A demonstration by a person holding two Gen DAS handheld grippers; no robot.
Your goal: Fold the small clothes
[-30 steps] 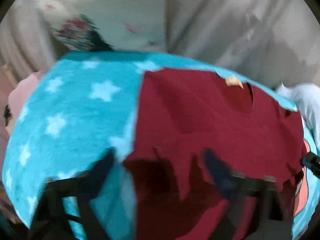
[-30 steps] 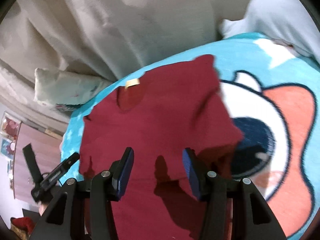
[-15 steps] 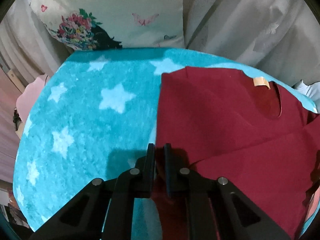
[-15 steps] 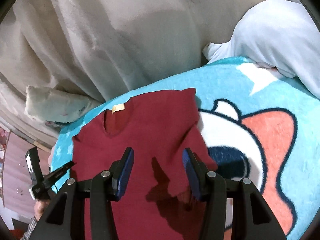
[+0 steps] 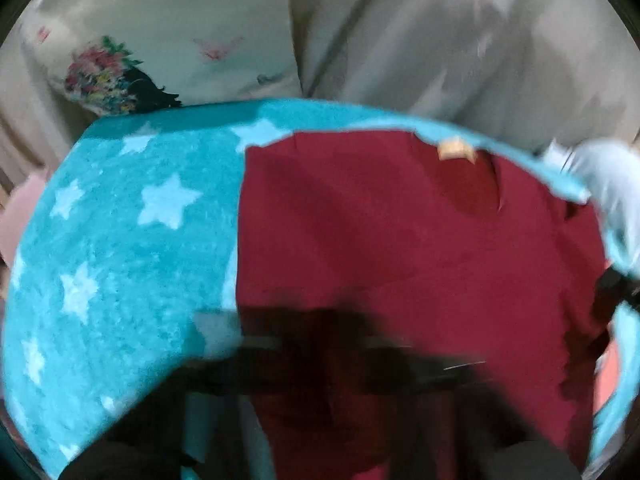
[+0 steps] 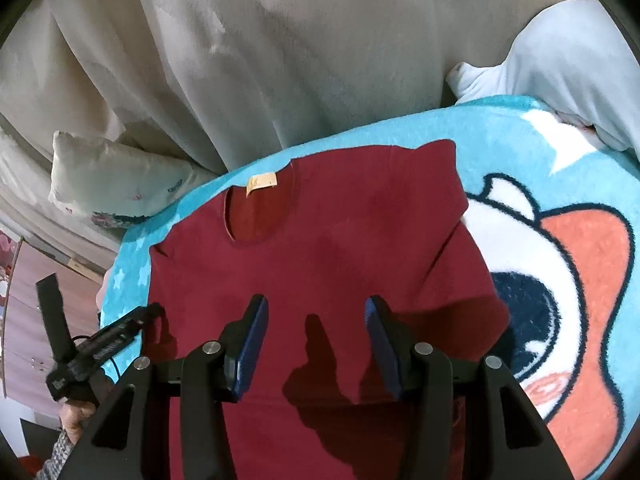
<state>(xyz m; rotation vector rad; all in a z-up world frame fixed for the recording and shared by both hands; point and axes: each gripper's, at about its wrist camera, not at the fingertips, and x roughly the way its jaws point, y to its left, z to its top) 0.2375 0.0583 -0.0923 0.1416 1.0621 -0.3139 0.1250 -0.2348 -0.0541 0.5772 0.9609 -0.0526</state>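
The maroon T-shirt (image 6: 320, 264) is lying spread out on a turquoise blanket (image 5: 120, 264), its neckline and tan label (image 6: 261, 182) pointing away from both grippers, towards a pale curtain (image 6: 280, 60). Out at the far left of the right wrist view, the left gripper (image 6: 154, 312) is reaching in over the shirt's left edge, with a hand (image 6: 78, 416) showing below its handle; its own camera is heavily blurred, so its fingers are showing only as a dark smear low in the frame. Its jaws have just been closing and are now standing together, with the shirt's left edge lying right at them; the blur is hiding whether any cloth is pinched between the pads. Ahead and to the left of that gripper, white stars are dotting the blanket, and a floral pillow (image 5: 160, 52) is leaning against the curtain beyond it. The right gripper (image 6: 316, 344) is hovering over the lower middle of the shirt, its blue-padded fingers (image 6: 252, 344) standing apart with nothing between them and casting shadows on the cloth just ahead. To its right a folded sleeve is overlapping the shirt's body, and further right a cartoon face is printed on the blanket. A pale blue garment (image 6: 560, 56) is lying at the far right, beyond the blanket's edge.
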